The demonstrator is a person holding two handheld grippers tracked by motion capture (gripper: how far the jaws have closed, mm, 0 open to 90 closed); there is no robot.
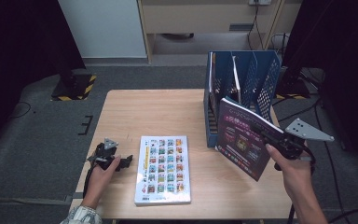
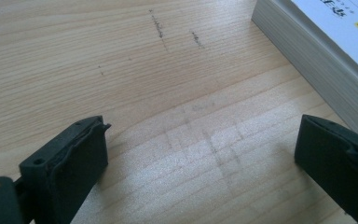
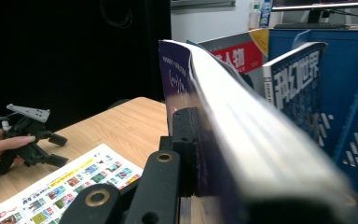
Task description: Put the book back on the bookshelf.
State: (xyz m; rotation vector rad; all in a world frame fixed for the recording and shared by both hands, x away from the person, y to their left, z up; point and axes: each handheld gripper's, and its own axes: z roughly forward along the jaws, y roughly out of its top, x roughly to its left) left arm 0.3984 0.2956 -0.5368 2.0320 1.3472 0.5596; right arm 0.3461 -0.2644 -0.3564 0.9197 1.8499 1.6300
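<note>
You held the purple book [image 1: 242, 140] upright, clamped in your right gripper [image 1: 265, 133]; the blue rack [image 1: 242, 88] stood at its twelve o'clock, so a free slot probably came next. Your left gripper [image 1: 121, 161] rested wide and empty.

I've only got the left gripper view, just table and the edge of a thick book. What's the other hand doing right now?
Observer: The right claw is shut on a purple book, holding it upright above the table.
Operator: Where's it heading, any guess?
Observer: Probably the blue rack at the table's far right; the purple book is right in front of it.
Operator: Is the rack empty?
Observer: No, the right gripper view shows books already standing in it.
Operator: And my own claw?
Observer: The left claw is open, resting on the table left of the white book, which lies flat.
</note>
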